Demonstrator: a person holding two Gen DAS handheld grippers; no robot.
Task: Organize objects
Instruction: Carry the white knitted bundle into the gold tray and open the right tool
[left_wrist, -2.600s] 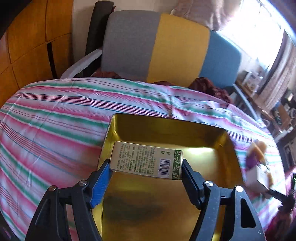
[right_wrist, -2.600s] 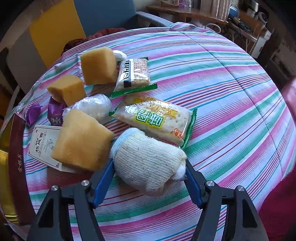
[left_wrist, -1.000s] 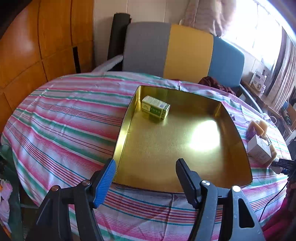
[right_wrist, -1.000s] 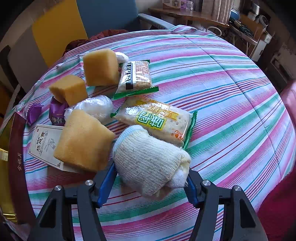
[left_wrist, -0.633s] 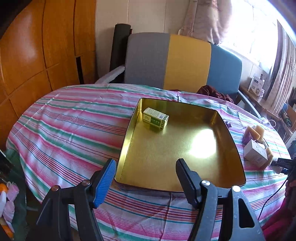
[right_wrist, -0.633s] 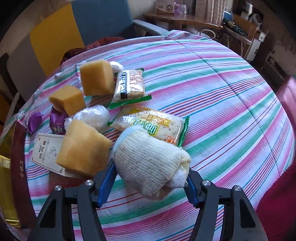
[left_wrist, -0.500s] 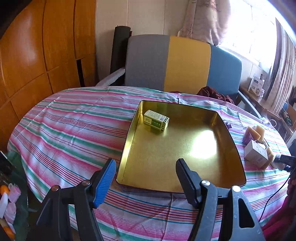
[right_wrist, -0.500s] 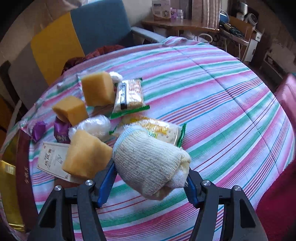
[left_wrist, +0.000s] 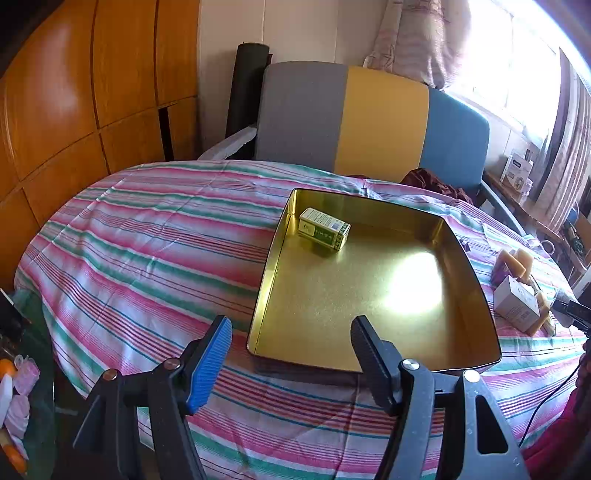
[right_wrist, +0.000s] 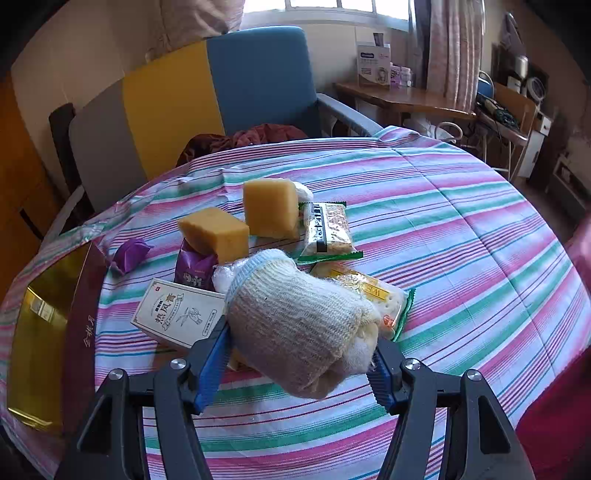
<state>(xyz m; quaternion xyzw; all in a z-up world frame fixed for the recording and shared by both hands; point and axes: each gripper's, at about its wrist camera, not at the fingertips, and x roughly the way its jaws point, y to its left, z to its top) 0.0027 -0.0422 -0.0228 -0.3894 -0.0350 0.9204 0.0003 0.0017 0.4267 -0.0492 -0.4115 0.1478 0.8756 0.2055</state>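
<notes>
A gold metal tray (left_wrist: 476, 280) lies on the striped tablecloth; a small green-and-white box (left_wrist: 324, 229) rests in its far left corner. My left gripper (left_wrist: 290, 358) is open and empty, held back above the tray's near edge. My right gripper (right_wrist: 299, 354) is shut on a rolled knit glove (right_wrist: 295, 325), lifted above the table. Below and beyond it lie two yellow sponges (right_wrist: 271, 208), a white box (right_wrist: 179, 308), purple packets (right_wrist: 194, 271), a white wrapped ball (right_wrist: 227, 275) and two cracker packs (right_wrist: 328, 227). The tray's edge shows at left in the right wrist view (right_wrist: 79, 317).
A grey, yellow and blue sofa (left_wrist: 369, 118) stands behind the table. Wooden cabinets (left_wrist: 74, 110) are at left. A side table (right_wrist: 402, 96) with boxes stands at the back right. The pile of items also shows right of the tray in the left wrist view (left_wrist: 517, 302).
My left gripper let go of the green-and-white box in the tray and pulled back and up. My right gripper closed on the glove and lifted it off the table.
</notes>
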